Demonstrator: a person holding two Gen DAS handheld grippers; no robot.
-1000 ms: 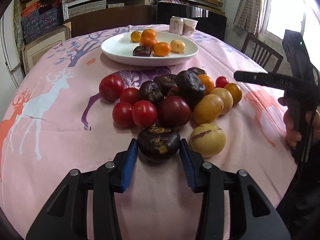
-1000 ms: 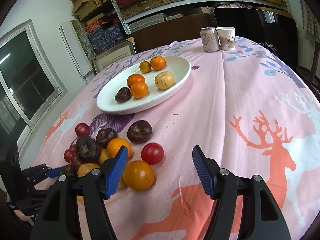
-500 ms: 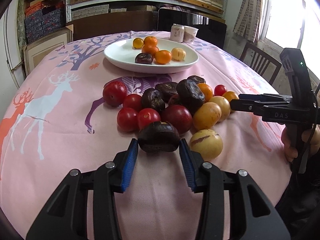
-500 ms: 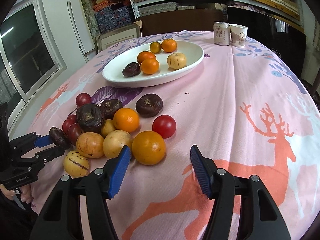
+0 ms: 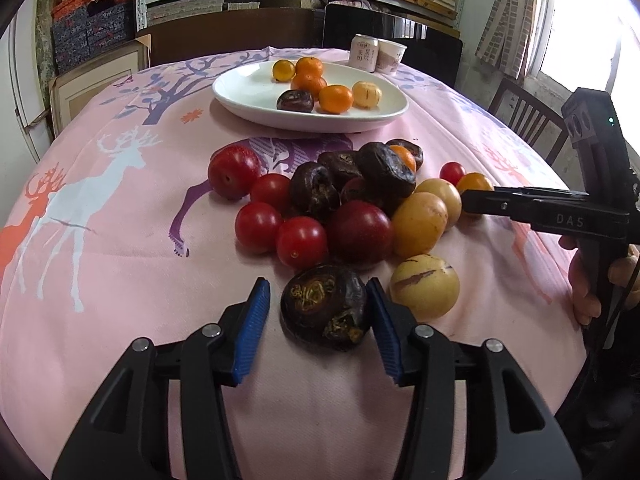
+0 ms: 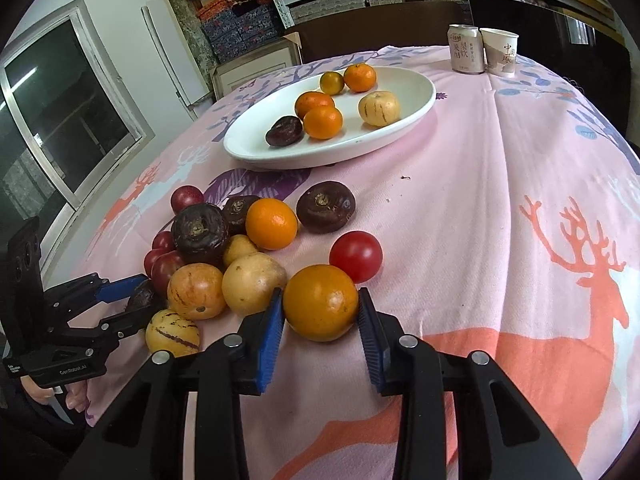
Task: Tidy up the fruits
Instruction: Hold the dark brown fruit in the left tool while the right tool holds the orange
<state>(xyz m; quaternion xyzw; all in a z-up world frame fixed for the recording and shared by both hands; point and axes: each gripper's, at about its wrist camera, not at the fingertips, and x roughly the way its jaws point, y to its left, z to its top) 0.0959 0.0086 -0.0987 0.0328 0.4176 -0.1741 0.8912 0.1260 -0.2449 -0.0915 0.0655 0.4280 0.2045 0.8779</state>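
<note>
The left gripper (image 5: 318, 310) stands over the near edge of the counter (image 5: 120, 240), which carries a pink deer-print cloth. Its jaws are opening. A dark wrinkled fruit (image 5: 325, 313) lies between them on the cloth: the right pad touches its side, and a visible gap separates the left pad from it.

The right gripper (image 6: 321, 318) is closing its jaws on a large orange fruit (image 6: 321, 302). Both blue pads sit against the sides of the fruit, which rests on the cloth at the near end of the loose pile (image 6: 224, 256). A red tomato (image 6: 355, 255) lies just behind it, touching or nearly touching.

The pile consists of tomatoes, dark wrinkled fruits, yellow striped melons and one mandarin, grouped between the near edge and the white oval plate (image 6: 412, 120). The plate lies toward the far edge and holds four orange citrus fruits, one dark fruit and one yellow striped melon. A drink can (image 6: 464, 49) and a paper cup (image 6: 500, 51) stand side by side at the far edge.
</note>
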